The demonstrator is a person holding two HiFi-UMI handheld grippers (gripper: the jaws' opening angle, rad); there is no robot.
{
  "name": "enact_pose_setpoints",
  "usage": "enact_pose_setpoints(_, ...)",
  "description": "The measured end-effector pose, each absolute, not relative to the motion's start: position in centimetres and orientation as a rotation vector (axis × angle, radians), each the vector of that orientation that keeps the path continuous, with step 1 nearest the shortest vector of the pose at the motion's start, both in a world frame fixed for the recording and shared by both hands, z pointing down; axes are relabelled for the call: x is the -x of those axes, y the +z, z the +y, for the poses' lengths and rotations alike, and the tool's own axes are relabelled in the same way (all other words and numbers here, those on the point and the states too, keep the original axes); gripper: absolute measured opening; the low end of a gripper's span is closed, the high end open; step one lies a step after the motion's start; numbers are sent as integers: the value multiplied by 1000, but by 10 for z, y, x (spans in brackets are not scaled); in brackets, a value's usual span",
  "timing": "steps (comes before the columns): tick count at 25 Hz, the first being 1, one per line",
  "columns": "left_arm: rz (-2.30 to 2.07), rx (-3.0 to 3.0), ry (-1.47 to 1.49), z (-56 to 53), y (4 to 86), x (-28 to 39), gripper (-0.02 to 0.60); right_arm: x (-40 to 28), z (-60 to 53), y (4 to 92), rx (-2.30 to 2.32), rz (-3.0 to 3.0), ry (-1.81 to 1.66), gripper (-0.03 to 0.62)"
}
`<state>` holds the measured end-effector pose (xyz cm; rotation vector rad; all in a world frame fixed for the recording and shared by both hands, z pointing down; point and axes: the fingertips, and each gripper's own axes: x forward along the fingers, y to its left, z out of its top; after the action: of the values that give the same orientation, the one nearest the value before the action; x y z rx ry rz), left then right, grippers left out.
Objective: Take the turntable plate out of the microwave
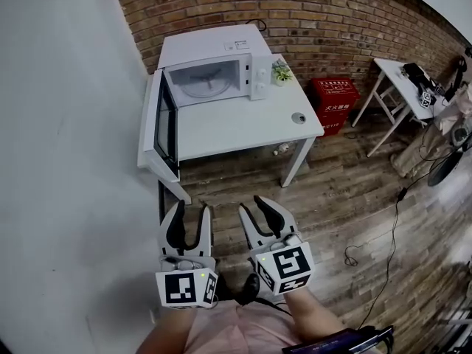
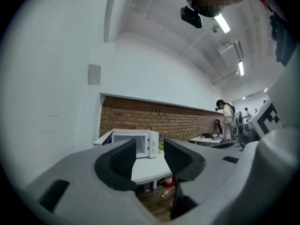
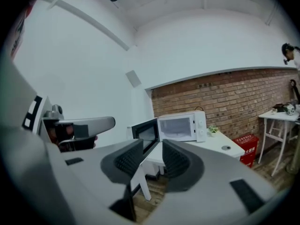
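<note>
A white microwave [image 1: 221, 68] stands on a white table [image 1: 243, 124] against the brick wall, well ahead of me. Its door [image 1: 164, 124] hangs open to the left. The glass turntable plate [image 1: 204, 85] lies inside the cavity. My left gripper [image 1: 189, 214] and right gripper [image 1: 256, 206] are held side by side over the wooden floor, short of the table, both open with nothing between the jaws. In the left gripper view the microwave [image 2: 136, 143] shows beyond the open left gripper [image 2: 150, 156]. In the right gripper view the microwave [image 3: 180, 125] is far beyond the right gripper [image 3: 152, 158].
A small potted plant [image 1: 281, 71] stands right of the microwave, and a small round object [image 1: 298, 117] lies near the table's right edge. A red box [image 1: 333, 103] sits against the wall. A second white table [image 1: 402, 87] and floor cables [image 1: 391, 220] are at the right.
</note>
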<state>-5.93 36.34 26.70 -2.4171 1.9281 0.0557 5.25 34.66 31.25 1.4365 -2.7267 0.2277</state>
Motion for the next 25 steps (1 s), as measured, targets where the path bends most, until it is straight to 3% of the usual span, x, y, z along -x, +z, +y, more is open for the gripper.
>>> enact_pose_setpoints(10, 1953, 2423, 28, 305, 283, 62, 173, -56, 284, 335, -1433, -2700, 310, 118)
enact_pose_setpoints(25, 1837, 2474, 84, 116, 272, 88, 166, -15, 95, 331, -1490, -2674, 298, 89)
